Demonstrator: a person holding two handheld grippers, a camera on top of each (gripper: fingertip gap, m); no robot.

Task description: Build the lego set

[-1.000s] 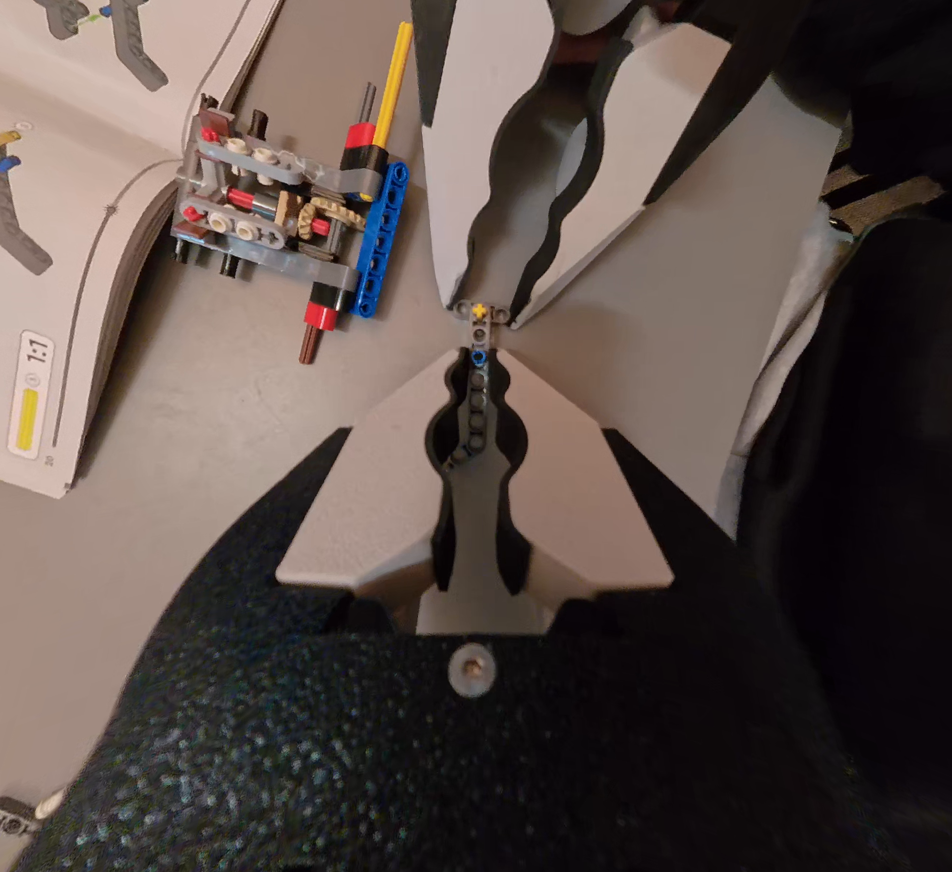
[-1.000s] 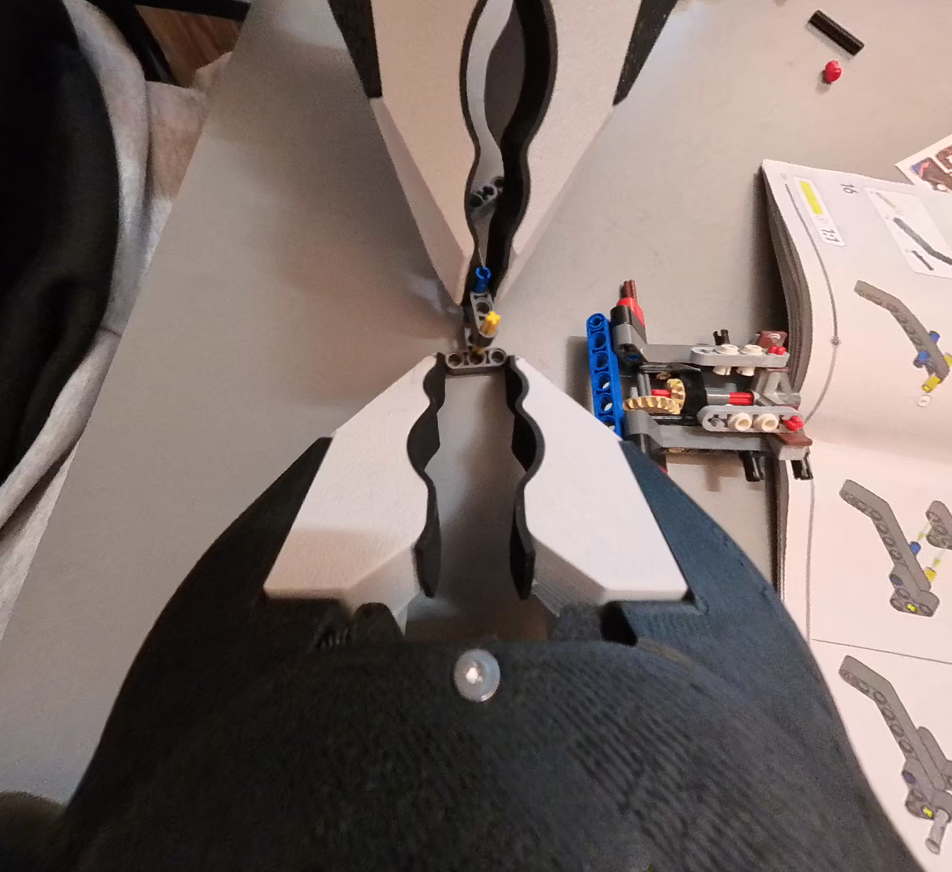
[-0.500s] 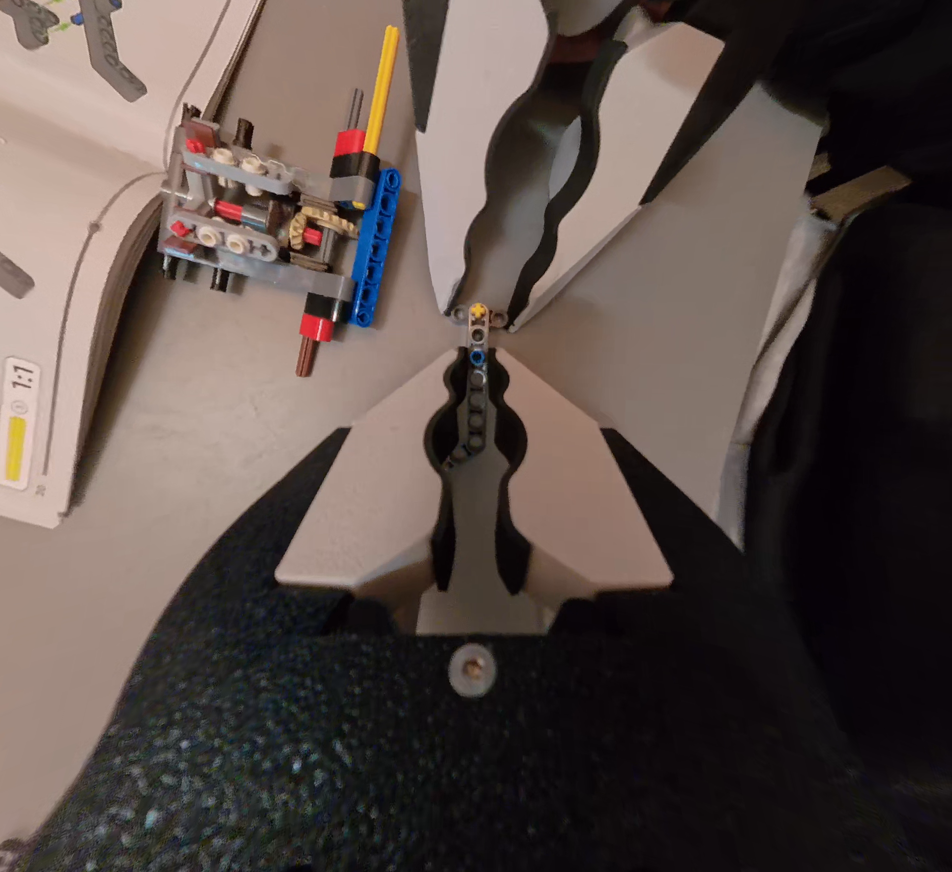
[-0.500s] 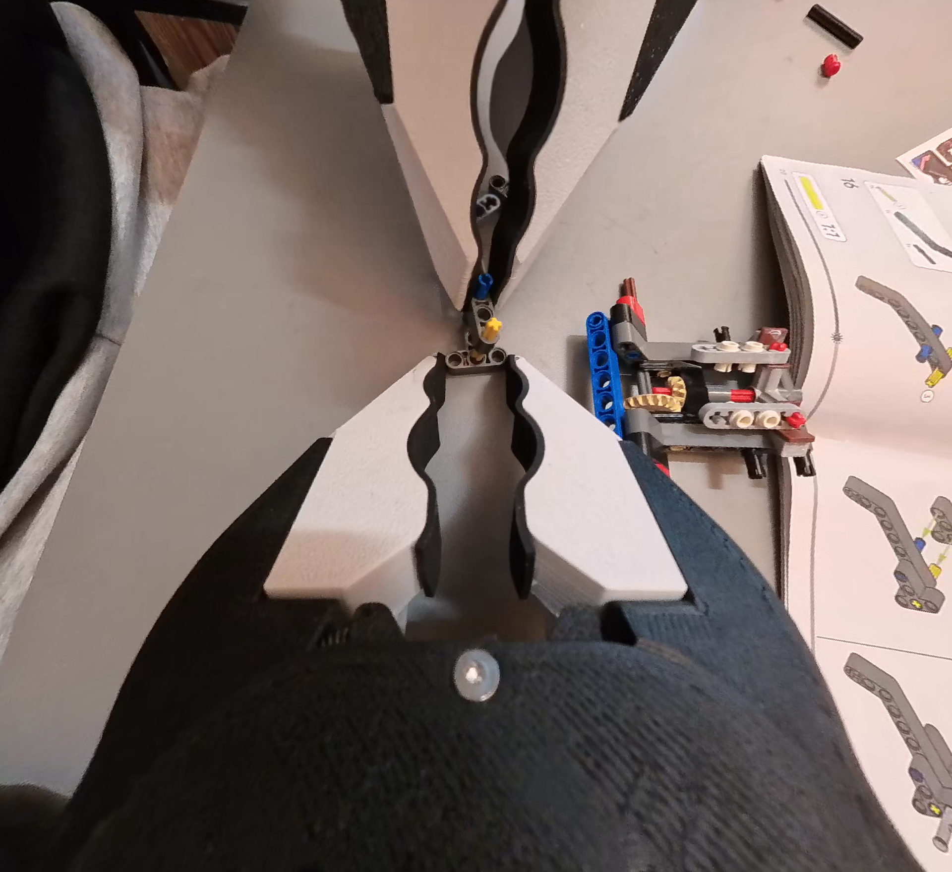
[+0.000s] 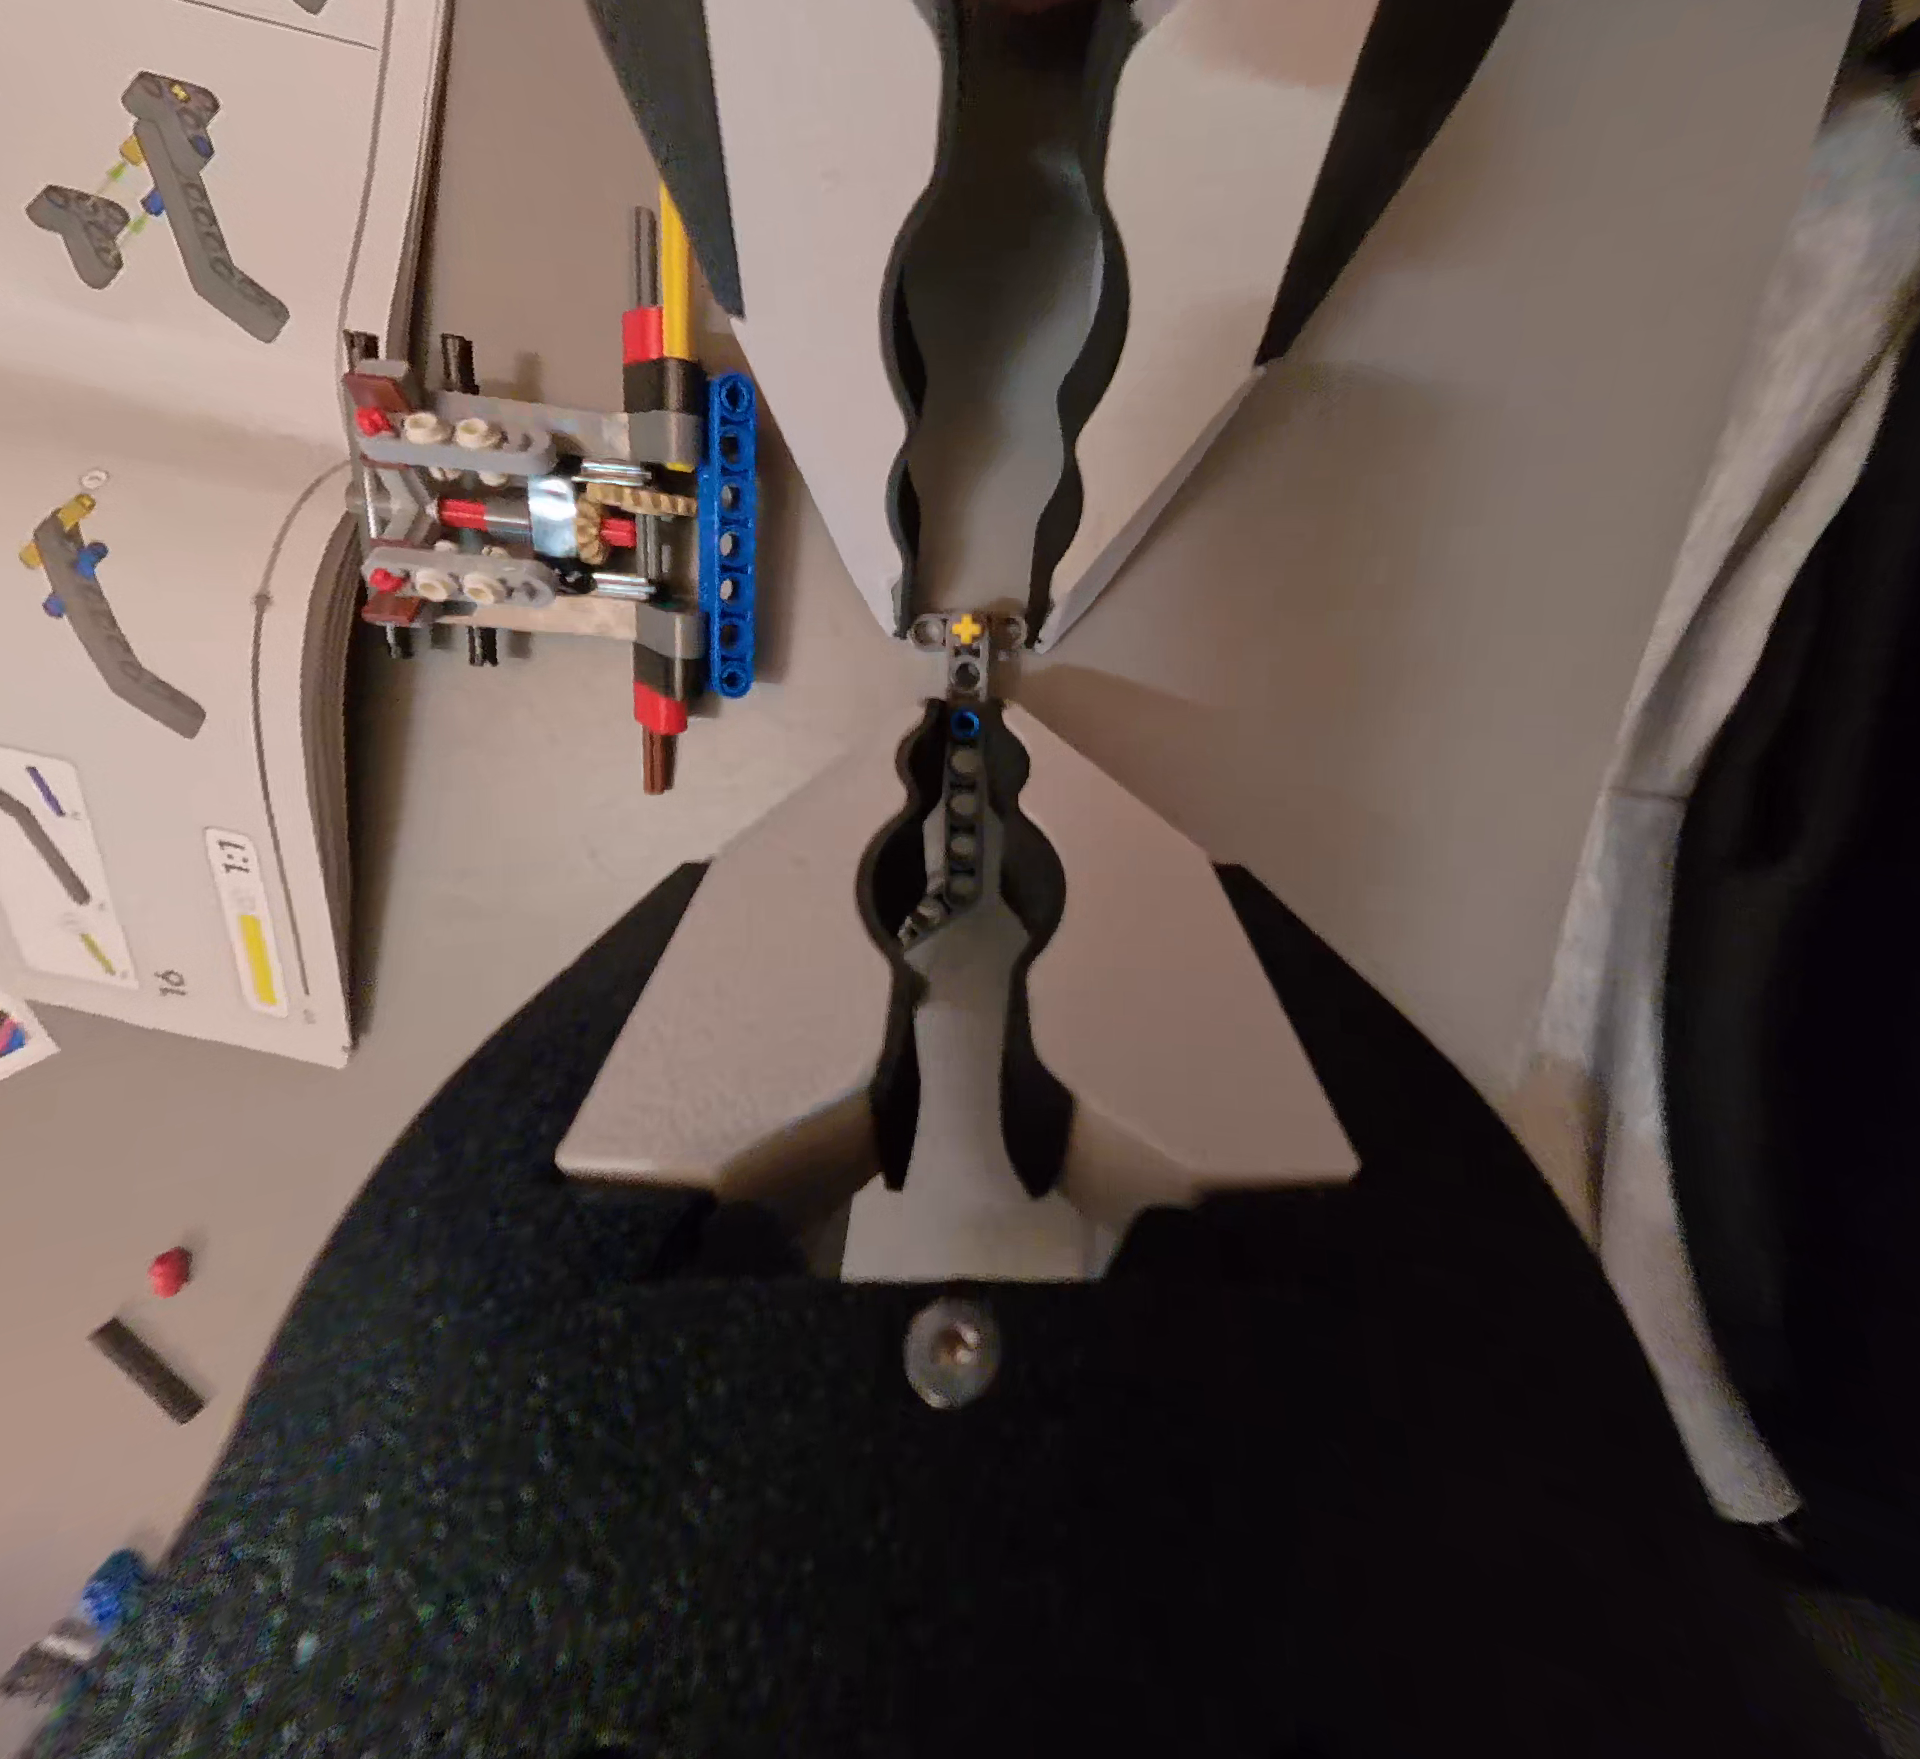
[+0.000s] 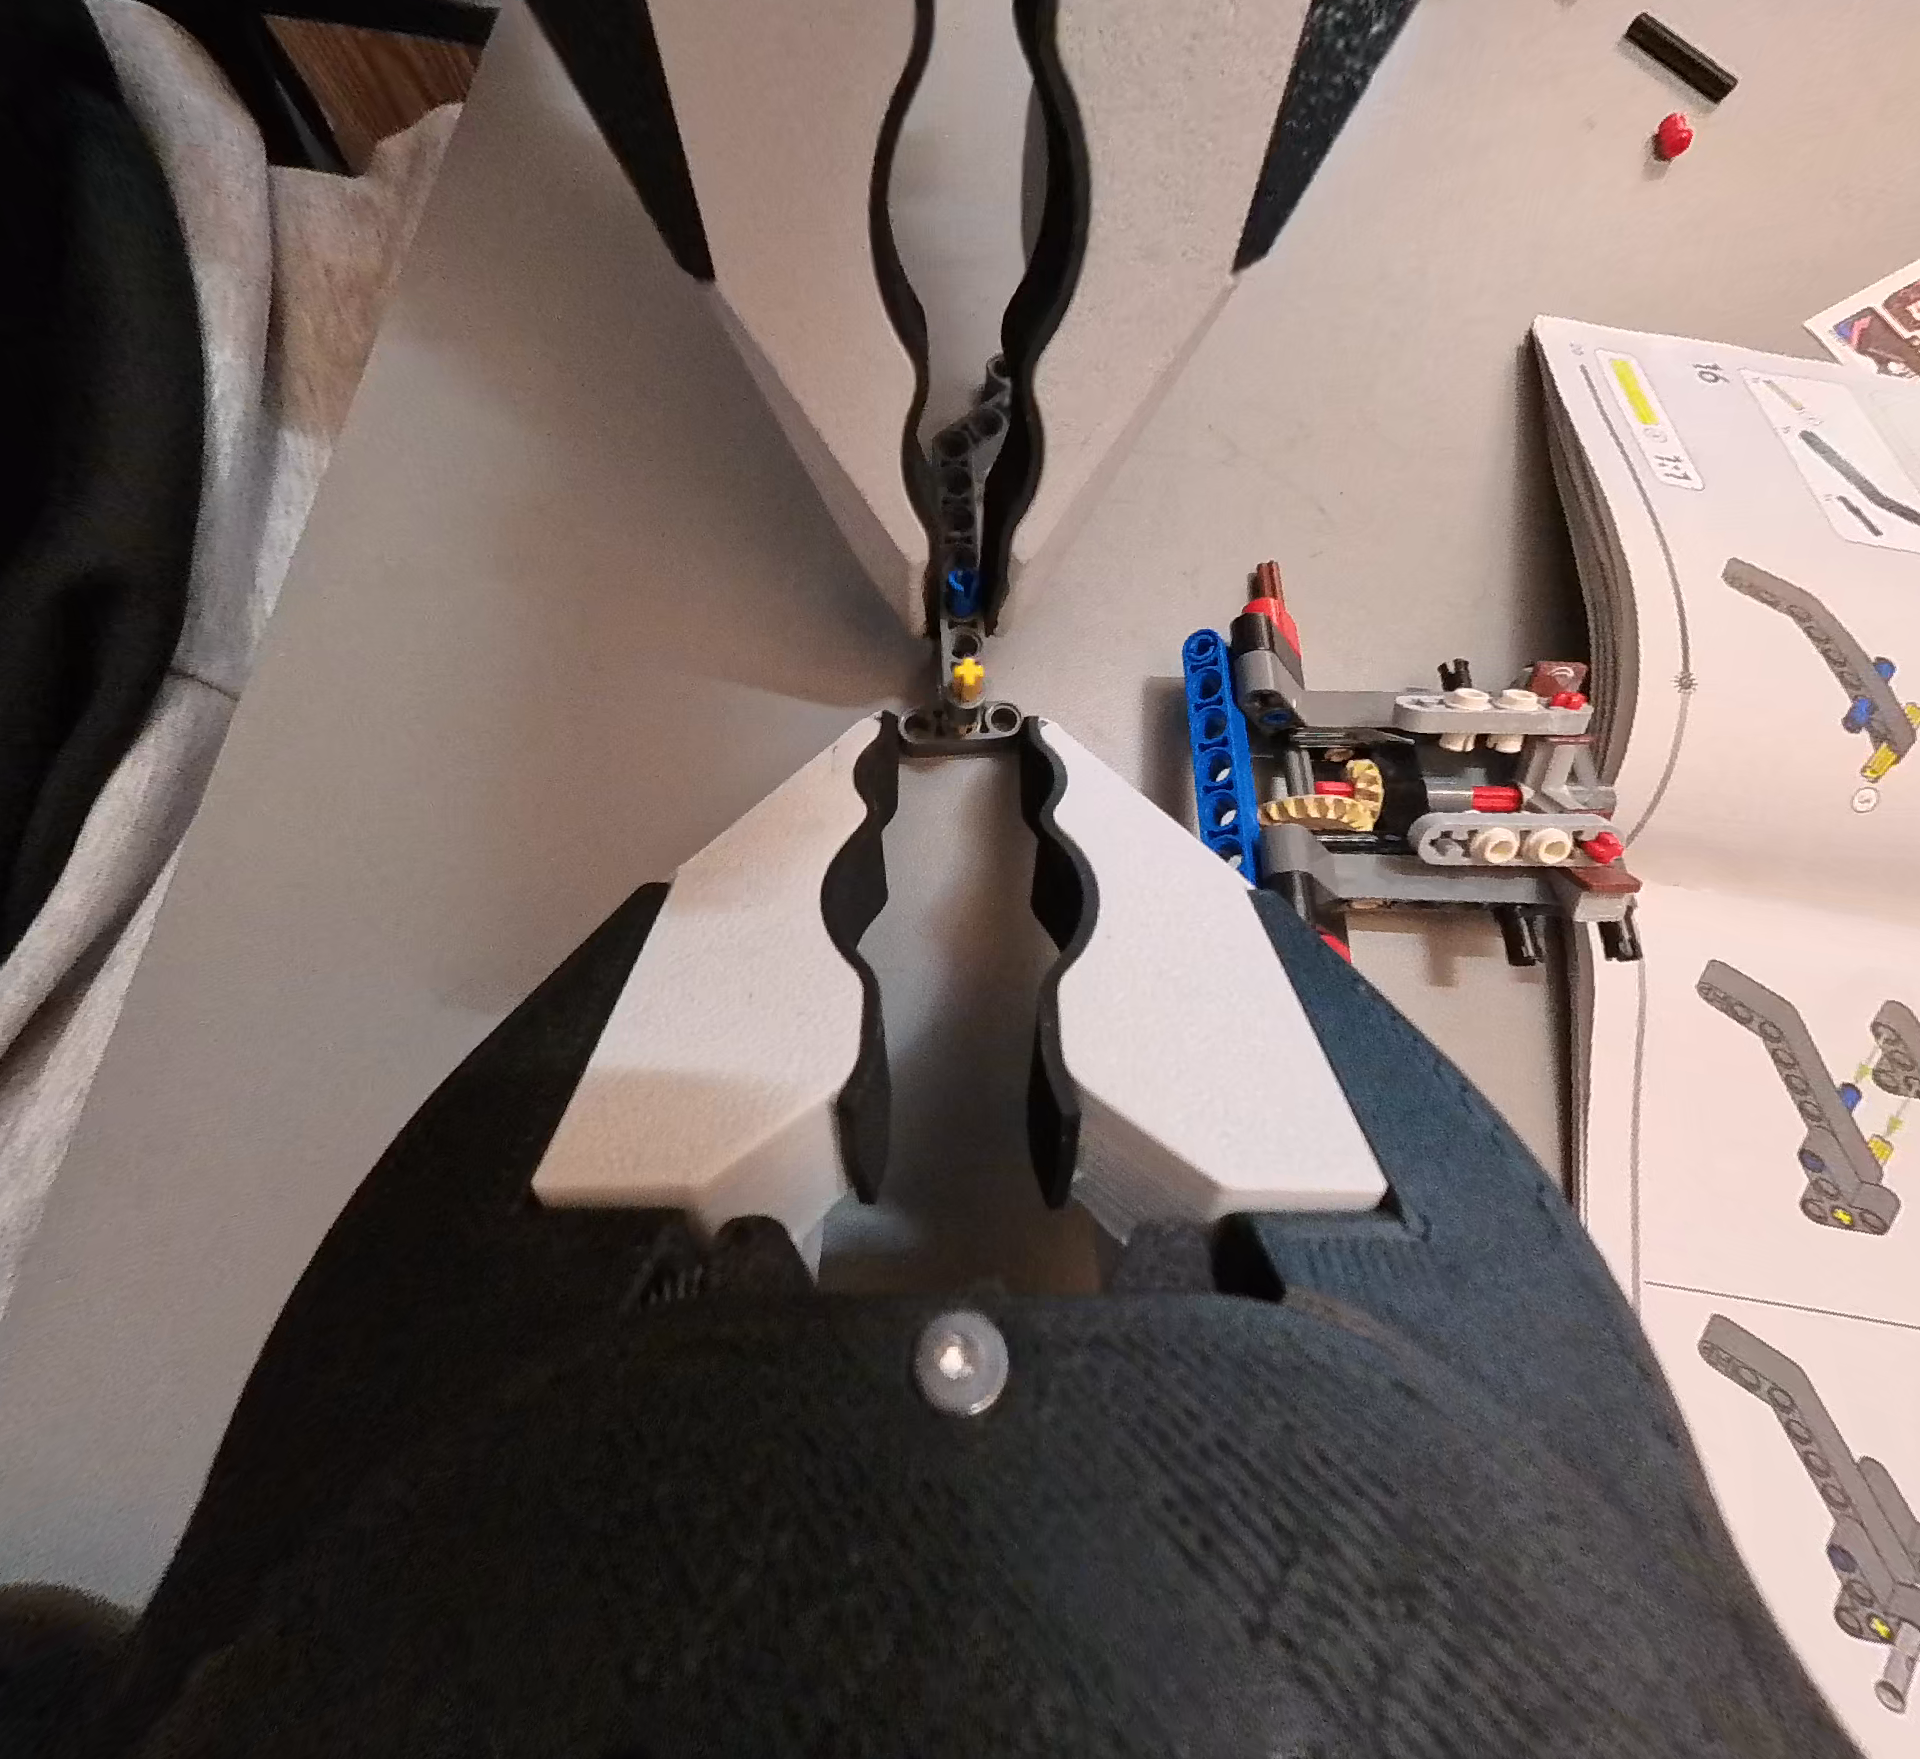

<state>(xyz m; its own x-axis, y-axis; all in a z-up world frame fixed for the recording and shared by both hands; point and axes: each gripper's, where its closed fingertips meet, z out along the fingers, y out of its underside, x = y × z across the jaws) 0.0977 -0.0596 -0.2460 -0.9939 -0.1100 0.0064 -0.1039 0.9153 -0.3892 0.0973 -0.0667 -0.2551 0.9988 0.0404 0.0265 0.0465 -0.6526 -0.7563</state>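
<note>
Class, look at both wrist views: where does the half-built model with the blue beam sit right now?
The half-built model lies on the grey table, left of the meeting jaws in the left wrist view, right of them in the right wrist view, its far end against the open instruction booklet.

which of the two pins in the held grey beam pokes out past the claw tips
The yellow cross-ended pin, at the dark grey bent beam end; the blue pin sits between the left claw tips.

Bare grey worktop open on the person's side, multicoloured brick assembly and open instruction booklet blocking the other side, loose small bricks beyond
</note>
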